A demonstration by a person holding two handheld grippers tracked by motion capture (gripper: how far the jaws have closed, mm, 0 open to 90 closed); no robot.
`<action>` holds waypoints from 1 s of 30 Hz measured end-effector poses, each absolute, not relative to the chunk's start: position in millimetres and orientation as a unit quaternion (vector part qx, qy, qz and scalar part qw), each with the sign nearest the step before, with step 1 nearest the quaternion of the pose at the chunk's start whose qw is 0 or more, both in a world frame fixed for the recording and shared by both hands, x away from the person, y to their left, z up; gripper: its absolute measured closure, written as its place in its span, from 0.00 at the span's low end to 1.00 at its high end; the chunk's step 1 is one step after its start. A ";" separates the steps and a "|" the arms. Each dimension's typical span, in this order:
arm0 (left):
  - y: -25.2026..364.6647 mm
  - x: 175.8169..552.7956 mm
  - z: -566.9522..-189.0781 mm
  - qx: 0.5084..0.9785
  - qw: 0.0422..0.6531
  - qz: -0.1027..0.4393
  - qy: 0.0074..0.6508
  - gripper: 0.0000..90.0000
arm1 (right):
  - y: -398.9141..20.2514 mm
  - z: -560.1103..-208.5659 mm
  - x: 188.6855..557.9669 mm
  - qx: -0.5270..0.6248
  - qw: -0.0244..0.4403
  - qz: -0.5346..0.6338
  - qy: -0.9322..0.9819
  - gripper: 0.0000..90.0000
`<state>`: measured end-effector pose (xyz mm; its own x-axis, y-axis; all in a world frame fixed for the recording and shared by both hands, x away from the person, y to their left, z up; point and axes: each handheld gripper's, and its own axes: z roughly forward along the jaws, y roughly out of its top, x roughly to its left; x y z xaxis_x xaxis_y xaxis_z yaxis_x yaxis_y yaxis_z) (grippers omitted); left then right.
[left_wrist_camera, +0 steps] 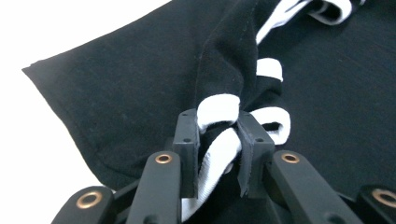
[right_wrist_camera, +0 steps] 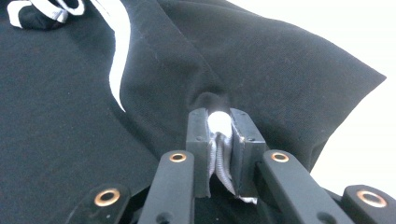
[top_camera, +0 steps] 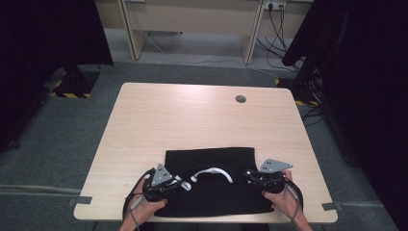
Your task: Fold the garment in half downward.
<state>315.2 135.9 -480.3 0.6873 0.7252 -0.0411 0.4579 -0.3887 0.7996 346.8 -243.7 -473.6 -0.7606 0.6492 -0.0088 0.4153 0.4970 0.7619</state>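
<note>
Pinching the black shirt's (top_camera: 211, 168) white trim, left gripper (left_wrist_camera: 218, 133) and right gripper (right_wrist_camera: 219, 126) should lift evenly, keeping the near edge taut.

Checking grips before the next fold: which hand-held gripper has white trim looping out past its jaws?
The left hand-held gripper: white trim loops out beside its jaws. The right hand-held gripper pinches white edging tight.

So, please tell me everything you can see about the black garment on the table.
The garment is black, soft knit-looking cloth with white trim. It lies mostly flat, folded into a rough rectangle, at the near edge of the table. The left gripper pinches a bunched fold with white trim; the right gripper pinches another fold with white edging. Both lift the cloth slightly there.
</note>
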 end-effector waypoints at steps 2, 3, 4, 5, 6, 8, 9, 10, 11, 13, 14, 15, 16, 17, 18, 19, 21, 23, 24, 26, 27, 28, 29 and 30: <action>133.9 326.5 -479.9 0.818 0.416 0.162 0.363 0.80 | -245.9 -474.3 350.8 0.318 0.150 0.393 0.849 0.89; 132.8 330.8 -480.1 0.818 0.416 0.165 0.362 0.80 | -246.9 -474.1 353.1 0.320 0.153 0.392 0.849 0.89; 131.2 337.7 -480.4 0.818 0.416 0.166 0.362 0.80 | -247.6 -473.9 354.8 0.323 0.155 0.390 0.848 0.89; 129.9 342.9 -480.4 0.817 0.416 0.165 0.363 0.80 | -248.9 -474.0 357.9 0.325 0.161 0.389 0.847 0.89; 128.6 347.7 -480.2 0.816 0.417 0.165 0.365 0.80 | -249.9 -474.2 360.2 0.329 0.162 0.389 0.845 0.89; 126.3 354.5 -479.7 0.814 0.416 0.165 0.369 0.79 | -251.8 -474.3 363.9 0.333 0.161 0.390 0.843 0.89; 125.5 355.9 -479.1 0.816 0.415 0.165 0.368 0.79 | -252.6 -473.8 365.1 0.332 0.160 0.389 0.844 0.88; 124.8 356.1 -478.7 0.817 0.416 0.165 0.365 0.76 | -253.0 -473.5 365.7 0.335 0.158 0.390 0.843 0.85; 124.5 355.3 -477.8 0.817 0.417 0.163 0.364 0.72 | -253.7 -472.7 365.8 0.337 0.155 0.389 0.843 0.80; 122.7 351.2 -474.4 0.817 0.418 0.170 0.359 0.61 | -255.1 -469.1 364.3 0.336 0.154 0.392 0.842 0.75; 121.5 348.5 -472.0 0.818 0.419 0.173 0.354 0.57 | -256.0 -465.9 363.3 0.335 0.155 0.398 0.840 0.71; 120.1 346.1 -469.2 0.816 0.423 0.178 0.352 0.52 | -256.6 -461.7 362.3 0.336 0.158 0.405 0.836 0.69; 118.2 344.5 -466.2 0.811 0.429 0.183 0.352 0.46 | -257.0 -457.1 361.5 0.334 0.160 0.408 0.834 0.67; 116.2 343.8 -463.1 0.809 0.431 0.187 0.353 0.40 | -256.7 -452.9 361.2 0.334 0.160 0.412 0.833 0.65; 114.0 343.9 -460.2 0.807 0.433 0.192 0.354 0.36 | -255.8 -449.0 361.1 0.333 0.160 0.415 0.831 0.64; 111.8 344.4 -457.6 0.806 0.436 0.196 0.350 0.34 | -254.1 -445.5 361.3 0.333 0.160 0.419 0.829 0.62; 105.9 348.5 -454.4 0.807 0.439 0.197 0.344 0.31 | -248.5 -440.0 363.6 0.328 0.159 0.423 0.830 0.57; 101.9 352.4 -455.2 0.808 0.434 0.198 0.345 0.30 | -241.3 -438.9 367.8 0.328 0.153 0.422 0.831 0.55; 100.0 354.3 -456.1 0.809 0.434 0.197 0.345 0.31 | -238.7 -439.4 369.3 0.328 0.150 0.420 0.833 0.55; 97.0 356.8 -458.2 0.811 0.438 0.192 0.338 0.34 | -231.3 -442.1 372.3 0.321 0.145 0.415 0.839 0.56; 95.7 357.0 -459.7 0.814 0.441 0.192 0.327 0.40 | -227.6 -444.2 373.0 0.319 0.139 0.410 0.843 0.58; 95.1 356.8 -460.3 0.816 0.441 0.194 0.320 0.49 | -223.5 -447.5 373.6 0.317 0.134 0.398 0.850 0.62; 94.8 356.2 -460.8 0.818 0.440 0.198 0.314 0.55 | -221.4 -449.5 374.1 0.314 0.134 0.392 0.854 0.65; 94.8 355.4 -460.8 0.818 0.441 0.201 0.310 0.63 | -219.6 -451.6 374.7 0.312 0.132 0.386 0.858 0.72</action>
